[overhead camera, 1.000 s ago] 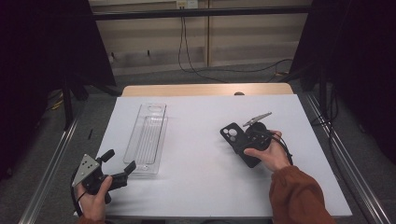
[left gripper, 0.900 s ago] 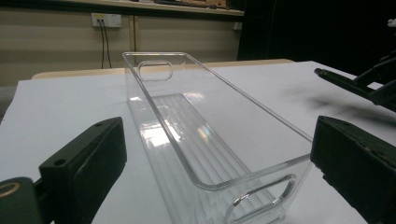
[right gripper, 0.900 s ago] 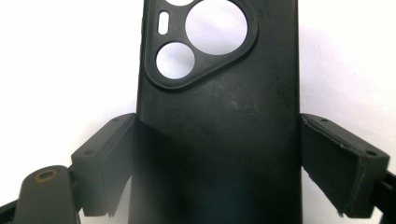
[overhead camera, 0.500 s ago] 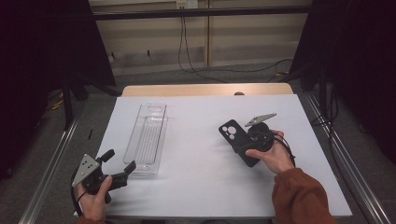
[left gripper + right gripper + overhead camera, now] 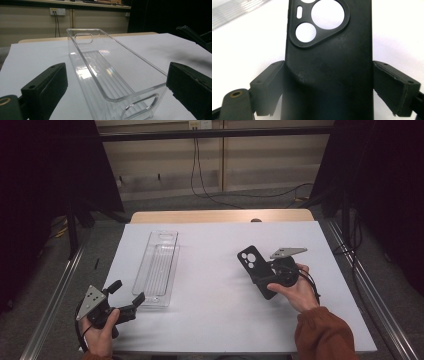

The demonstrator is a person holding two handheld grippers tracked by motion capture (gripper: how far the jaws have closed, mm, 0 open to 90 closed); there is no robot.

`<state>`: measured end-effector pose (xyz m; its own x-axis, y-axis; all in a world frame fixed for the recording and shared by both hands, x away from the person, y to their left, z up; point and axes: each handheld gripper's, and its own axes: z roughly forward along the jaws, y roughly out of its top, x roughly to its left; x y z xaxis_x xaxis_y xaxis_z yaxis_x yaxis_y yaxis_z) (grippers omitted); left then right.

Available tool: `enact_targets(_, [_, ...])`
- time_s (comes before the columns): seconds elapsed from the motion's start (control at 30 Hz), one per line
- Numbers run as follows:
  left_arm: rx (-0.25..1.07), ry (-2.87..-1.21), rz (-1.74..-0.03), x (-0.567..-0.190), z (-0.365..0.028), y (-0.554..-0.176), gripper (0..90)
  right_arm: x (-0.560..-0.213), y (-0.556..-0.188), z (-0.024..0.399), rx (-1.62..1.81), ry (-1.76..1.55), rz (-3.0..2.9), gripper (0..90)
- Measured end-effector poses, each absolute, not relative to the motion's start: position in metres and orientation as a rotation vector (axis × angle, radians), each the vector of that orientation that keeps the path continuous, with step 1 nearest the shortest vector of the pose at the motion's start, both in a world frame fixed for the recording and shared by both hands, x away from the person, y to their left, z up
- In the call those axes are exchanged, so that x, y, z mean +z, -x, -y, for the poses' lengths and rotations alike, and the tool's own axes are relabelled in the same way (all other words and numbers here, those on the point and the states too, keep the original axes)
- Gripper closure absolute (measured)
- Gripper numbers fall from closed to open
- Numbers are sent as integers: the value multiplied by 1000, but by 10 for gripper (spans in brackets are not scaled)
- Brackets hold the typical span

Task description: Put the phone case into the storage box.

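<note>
right gripper (image 5: 266,279): clamped across the black phone case (image 5: 329,62), held above the table's right half.
slip risk: soft case bowing between the jaws could twist loose.
left gripper (image 5: 127,296): gaping, empty, at the clear tray's (image 5: 159,265) near end.
tray risk: nudged off the table's (image 5: 215,320) left edge.

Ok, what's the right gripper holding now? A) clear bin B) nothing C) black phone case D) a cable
C: in the right gripper view the jaws of the right gripper press both edges of the black phone case; the clear bin sits apart on the table.
</note>
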<state>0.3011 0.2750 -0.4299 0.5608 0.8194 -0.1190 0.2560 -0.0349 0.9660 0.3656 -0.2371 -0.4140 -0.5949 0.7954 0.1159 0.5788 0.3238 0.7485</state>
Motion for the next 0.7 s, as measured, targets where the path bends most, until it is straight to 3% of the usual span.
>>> enact_targets(0.7, [581, -1584, -931, -430, -274, -300, 37, -421, -348, 247, 1393, -1138, -2122, 140])
